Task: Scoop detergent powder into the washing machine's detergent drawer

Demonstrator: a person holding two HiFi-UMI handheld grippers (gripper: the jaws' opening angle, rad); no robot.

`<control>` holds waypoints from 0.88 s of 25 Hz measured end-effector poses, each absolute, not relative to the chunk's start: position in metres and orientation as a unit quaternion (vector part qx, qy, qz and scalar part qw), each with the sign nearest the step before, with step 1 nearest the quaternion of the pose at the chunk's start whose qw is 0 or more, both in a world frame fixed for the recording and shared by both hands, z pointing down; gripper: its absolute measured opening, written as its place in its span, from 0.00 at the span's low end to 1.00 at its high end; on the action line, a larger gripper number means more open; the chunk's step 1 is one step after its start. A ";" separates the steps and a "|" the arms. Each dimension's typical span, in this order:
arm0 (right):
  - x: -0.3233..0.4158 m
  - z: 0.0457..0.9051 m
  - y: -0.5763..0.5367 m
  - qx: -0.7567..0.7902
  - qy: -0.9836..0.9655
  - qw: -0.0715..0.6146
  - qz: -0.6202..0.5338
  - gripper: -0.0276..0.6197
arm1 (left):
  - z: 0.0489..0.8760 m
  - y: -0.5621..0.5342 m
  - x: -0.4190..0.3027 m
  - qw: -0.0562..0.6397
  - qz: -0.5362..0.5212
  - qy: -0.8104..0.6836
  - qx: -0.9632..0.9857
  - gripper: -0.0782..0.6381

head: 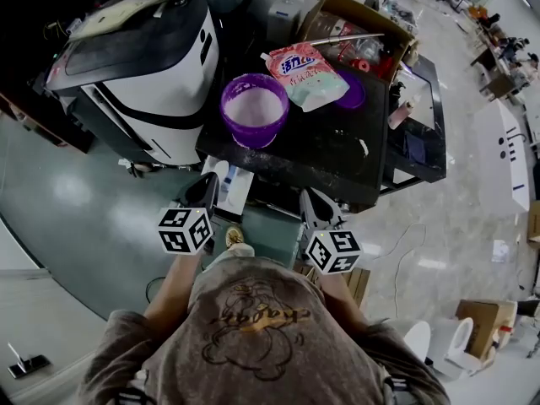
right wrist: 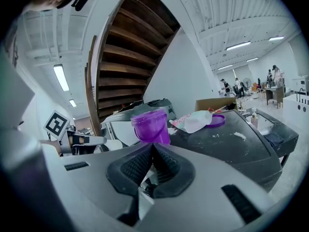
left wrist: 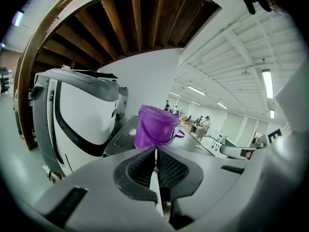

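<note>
A purple bucket (head: 253,108) holding white powder stands on the black table (head: 329,163), beside the white washing machine (head: 143,57). A detergent bag (head: 305,74) lies behind the bucket, partly over a purple lid (head: 353,91). My left gripper (head: 205,191) and right gripper (head: 310,202) are held side by side before the table's near edge, both shut and holding nothing. The left gripper view shows shut jaws (left wrist: 155,151) pointing at the bucket (left wrist: 155,126) and the machine (left wrist: 82,115). In the right gripper view, the shut jaws (right wrist: 152,149) face the bucket (right wrist: 150,125), the bag (right wrist: 195,121) and the lid (right wrist: 217,121).
A cardboard box (head: 354,24) with clutter sits at the table's far side. Spilled powder (head: 363,146) dots the tabletop. A small bottle (head: 401,112) stands on a lower black stand (head: 422,142) to the right. The floor around is polished tile.
</note>
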State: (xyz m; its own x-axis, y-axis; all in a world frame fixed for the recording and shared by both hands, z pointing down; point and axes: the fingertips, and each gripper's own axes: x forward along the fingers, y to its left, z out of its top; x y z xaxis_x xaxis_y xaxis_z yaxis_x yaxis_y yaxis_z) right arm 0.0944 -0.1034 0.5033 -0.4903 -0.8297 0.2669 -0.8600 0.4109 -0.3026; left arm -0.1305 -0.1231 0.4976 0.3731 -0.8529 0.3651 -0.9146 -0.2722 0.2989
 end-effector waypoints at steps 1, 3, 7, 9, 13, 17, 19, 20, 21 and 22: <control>0.095 0.502 -0.103 0.504 -0.839 0.037 0.201 0.04 | 0.493 -0.124 -0.129 0.226 0.067 -0.555 0.798 0.14; 0.097 0.500 -0.103 0.506 -0.839 0.036 0.198 0.04 | 0.486 -0.124 -0.127 0.209 0.071 -0.552 0.804 0.14; 0.100 0.493 -0.102 0.511 -0.837 0.034 0.191 0.04 | 0.475 -0.123 -0.125 0.187 0.068 -0.553 0.809 0.14; 0.102 0.491 -0.103 0.513 -0.837 0.032 0.187 0.04 | 0.471 -0.123 -0.122 0.183 0.064 -0.552 0.811 0.14; 0.103 0.487 -0.103 0.515 -0.837 0.030 0.183 0.04 | 0.461 -0.123 -0.118 0.173 0.058 -0.550 0.815 0.14; 0.103 0.482 -0.102 0.516 -0.838 0.028 0.179 0.04 | 0.447 -0.120 -0.118 0.154 0.053 -0.554 0.817 0.14; 0.103 0.482 -0.102 0.516 -0.838 0.027 0.178 0.04 | 0.442 -0.118 -0.117 0.146 0.052 -0.554 0.818 0.14; 0.102 0.482 -0.103 0.516 -0.838 0.026 0.178 0.04 | 0.441 -0.118 -0.117 0.143 0.051 -0.555 0.818 0.14; 0.102 0.482 -0.103 0.516 -0.838 0.026 0.178 0.04 | 0.439 -0.118 -0.117 0.142 0.050 -0.555 0.818 0.14; 0.102 0.482 -0.103 0.515 -0.838 0.026 0.178 0.04 | 0.439 -0.117 -0.117 0.141 0.049 -0.555 0.818 0.14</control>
State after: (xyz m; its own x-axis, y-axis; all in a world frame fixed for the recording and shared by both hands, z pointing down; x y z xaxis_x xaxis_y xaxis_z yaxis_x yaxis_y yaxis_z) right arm 0.1018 -0.1027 0.4824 -0.4672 -0.8546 0.2265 -0.8730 0.4054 -0.2710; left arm -0.1167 -0.1175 0.4387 0.3786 -0.8950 0.2360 -0.9224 -0.3438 0.1760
